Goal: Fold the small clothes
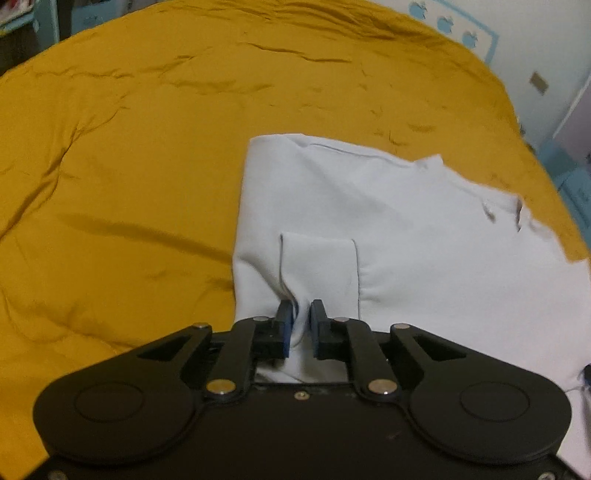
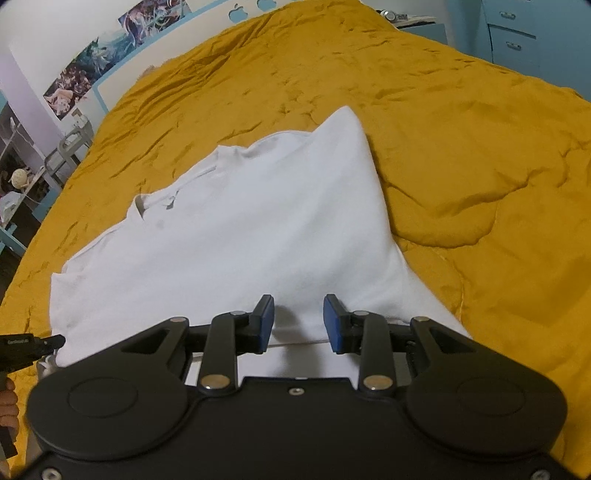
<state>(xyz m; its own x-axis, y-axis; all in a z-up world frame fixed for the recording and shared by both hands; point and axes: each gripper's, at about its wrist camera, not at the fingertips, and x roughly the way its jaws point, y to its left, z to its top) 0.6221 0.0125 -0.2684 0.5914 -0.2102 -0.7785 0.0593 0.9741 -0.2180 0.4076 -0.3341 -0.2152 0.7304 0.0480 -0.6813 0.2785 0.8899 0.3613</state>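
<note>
Left hand-held gripper [image 1: 302, 325], nearest the lens: jaws drawn close, a pinched ridge of the white shirt [image 1: 388, 229] rising between the blue pads [image 1: 284, 325]; whether the pads press the cloth cannot be told. Right hand-held gripper [image 2: 298, 323]: jaws apart, over the shirt's near hem, with nothing between them. The shirt lies spread on the mustard-yellow quilt [image 2: 480, 147] of the bed. Left wrist view alone shows the chest pocket [image 1: 319, 266] just beyond the fingertips and one side folded over. Right wrist view alone shows the shirt's far corner peaked upward, part of the other gripper [image 2: 26, 350] at the left edge, then shelves [image 2: 22, 177], wall posters [image 2: 92, 70] and blue drawers [image 2: 513, 33] beyond the bed
</note>
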